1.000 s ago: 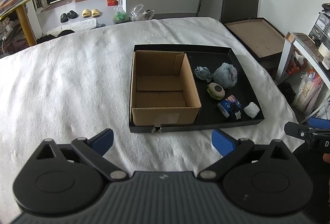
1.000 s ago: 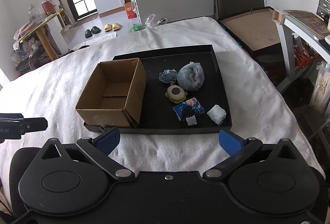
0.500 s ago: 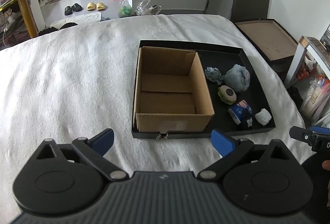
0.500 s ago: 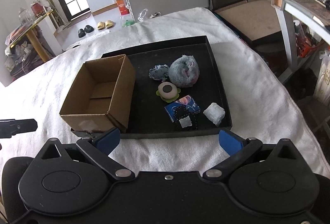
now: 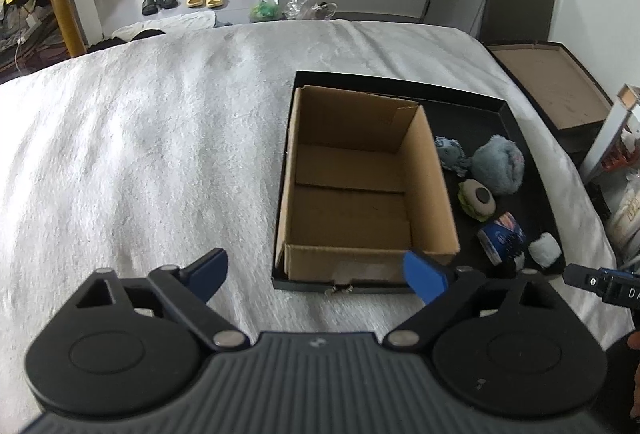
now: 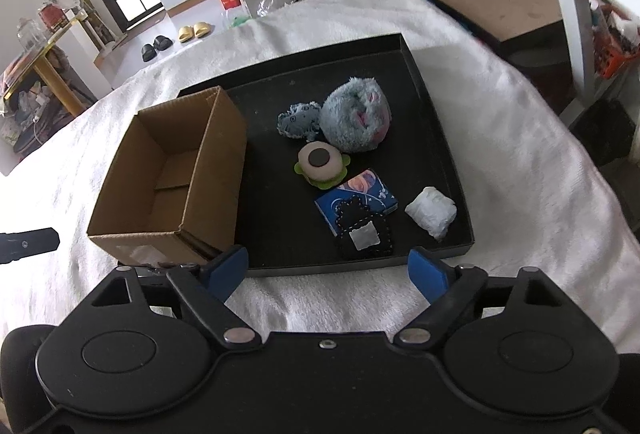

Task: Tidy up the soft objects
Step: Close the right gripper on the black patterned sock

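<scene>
1. Between the right fingers [image 6: 227, 272], spread wide, nothing is held; the left gripper [image 5: 316, 276] gapes empty too.
2. Soft toys [image 6: 356, 116] lie in the tray [image 6: 436, 114], right of the box [image 6: 168, 170].
3. Best to take the near white wad [image 6: 432, 212] first, pinching gently, then drop it in the box.

Brown cardboard box [image 6: 172, 170], black tray [image 6: 436, 122] w/ fluffy blue plush [image 6: 356, 116] (pink patches), white cloth [image 5: 140, 154].

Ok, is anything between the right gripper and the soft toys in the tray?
Nothing visible blocks it. The right gripper is open over the white cloth, short of the black tray; only its low rim lies ahead. The black felt patch comes first.
</scene>
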Available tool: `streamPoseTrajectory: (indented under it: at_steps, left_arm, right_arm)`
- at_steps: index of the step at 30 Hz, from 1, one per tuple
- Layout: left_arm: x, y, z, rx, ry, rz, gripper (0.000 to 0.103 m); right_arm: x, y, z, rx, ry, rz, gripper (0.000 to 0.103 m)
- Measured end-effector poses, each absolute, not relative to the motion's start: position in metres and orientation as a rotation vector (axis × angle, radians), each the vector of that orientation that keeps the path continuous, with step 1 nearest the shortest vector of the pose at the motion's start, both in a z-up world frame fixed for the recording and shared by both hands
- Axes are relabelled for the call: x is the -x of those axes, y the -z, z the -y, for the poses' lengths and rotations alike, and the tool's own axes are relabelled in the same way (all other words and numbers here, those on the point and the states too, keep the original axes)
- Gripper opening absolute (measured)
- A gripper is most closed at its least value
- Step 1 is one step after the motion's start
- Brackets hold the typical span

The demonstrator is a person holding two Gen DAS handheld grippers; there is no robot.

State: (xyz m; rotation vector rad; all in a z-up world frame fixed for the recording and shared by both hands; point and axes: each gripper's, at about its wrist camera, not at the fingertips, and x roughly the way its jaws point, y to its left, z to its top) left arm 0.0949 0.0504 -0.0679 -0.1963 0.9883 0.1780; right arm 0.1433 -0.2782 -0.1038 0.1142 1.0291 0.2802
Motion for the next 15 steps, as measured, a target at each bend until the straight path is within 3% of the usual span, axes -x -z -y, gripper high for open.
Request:
streamPoseTrajectory:
  at_steps: [15]
  left_arm:
    - [-0.134, 0.107, -0.079, 0.258, -0.246, -1.049, 0.055]
  right_arm:
    - [-0.191, 0.153, 0.268, -0.171, -0.259, -1.135, 0.068]
